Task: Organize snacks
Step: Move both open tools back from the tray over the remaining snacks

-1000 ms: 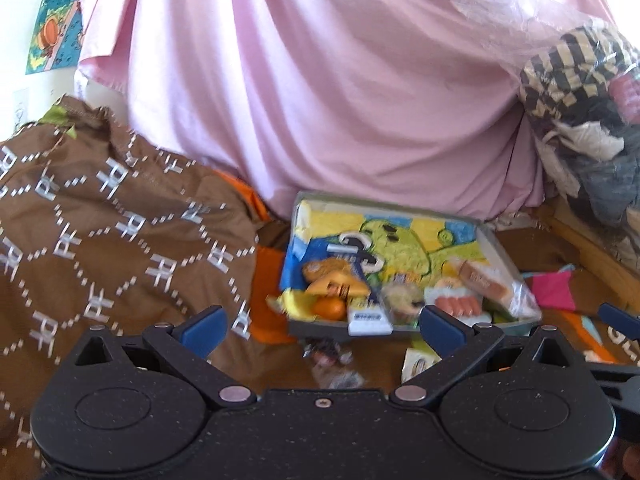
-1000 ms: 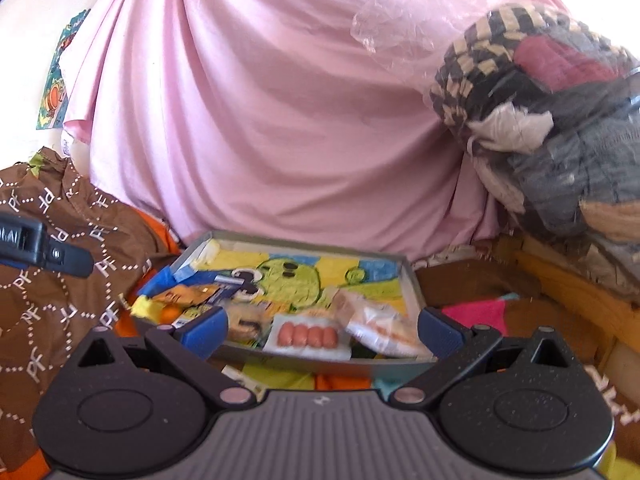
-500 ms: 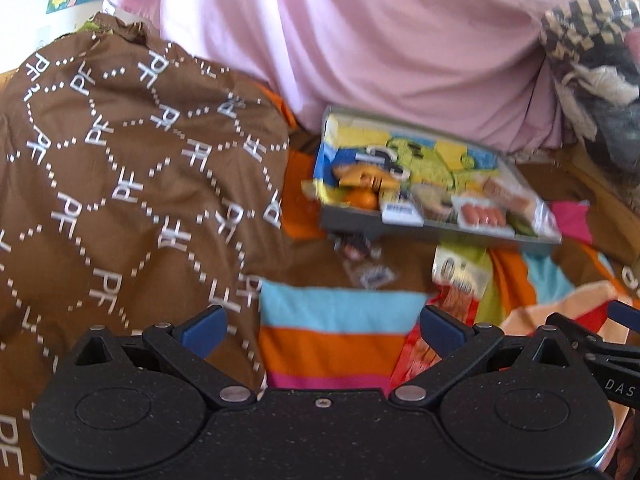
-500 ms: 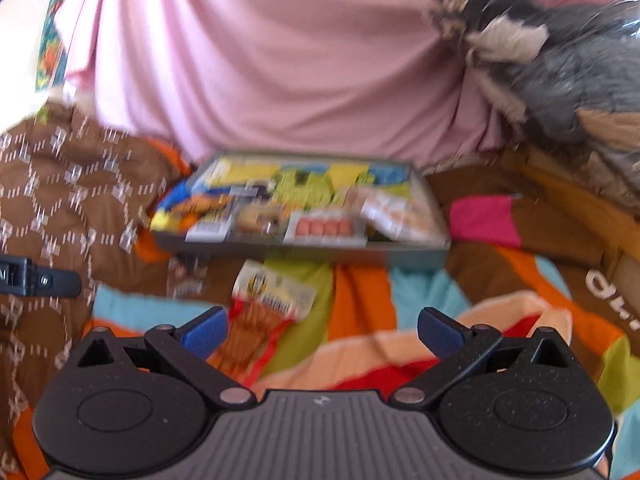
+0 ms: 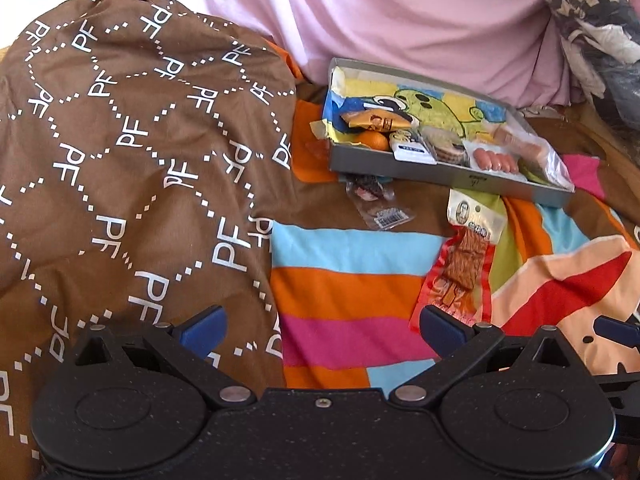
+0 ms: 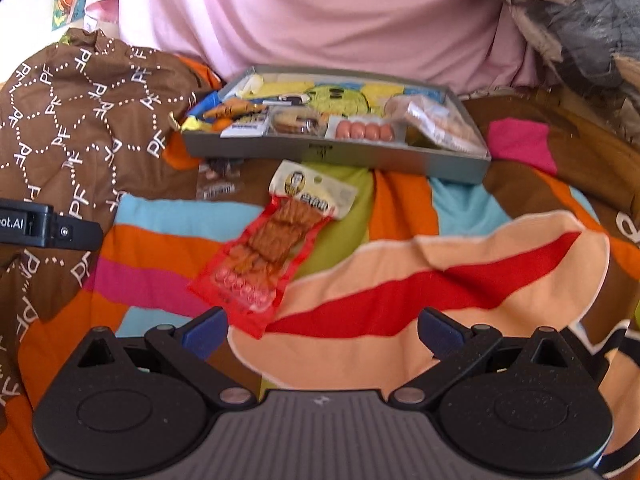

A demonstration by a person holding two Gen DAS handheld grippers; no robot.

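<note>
A grey tray [image 5: 448, 174] [image 6: 336, 156] lined with a cartoon picture sits on the striped blanket and holds several snack packs, among them sausages [image 5: 494, 160] [image 6: 362, 131] and an orange [image 5: 372, 140]. In front of it lie a red snack packet [image 5: 460, 268] [image 6: 266, 256] and a small clear wrapper [image 5: 380, 206] [image 6: 218, 180]. My left gripper [image 5: 322, 330] is open above the blanket, well short of both. My right gripper [image 6: 322, 330] is open too, its left finger close to the red packet's near end. Neither holds anything.
A brown quilt with white letters [image 5: 120, 140] [image 6: 80, 112] is heaped on the left. Pink cloth [image 5: 380, 12] rises behind the tray, and a bundle of bagged clothes [image 6: 580, 20] is stacked at the right. The left gripper's body [image 6: 44, 222] shows at the right view's left edge.
Both grippers have pulled back and tilted down, away from the tray. The blanket, red packet and clear wrapper in front of the tray have come into view. Both stay open.
</note>
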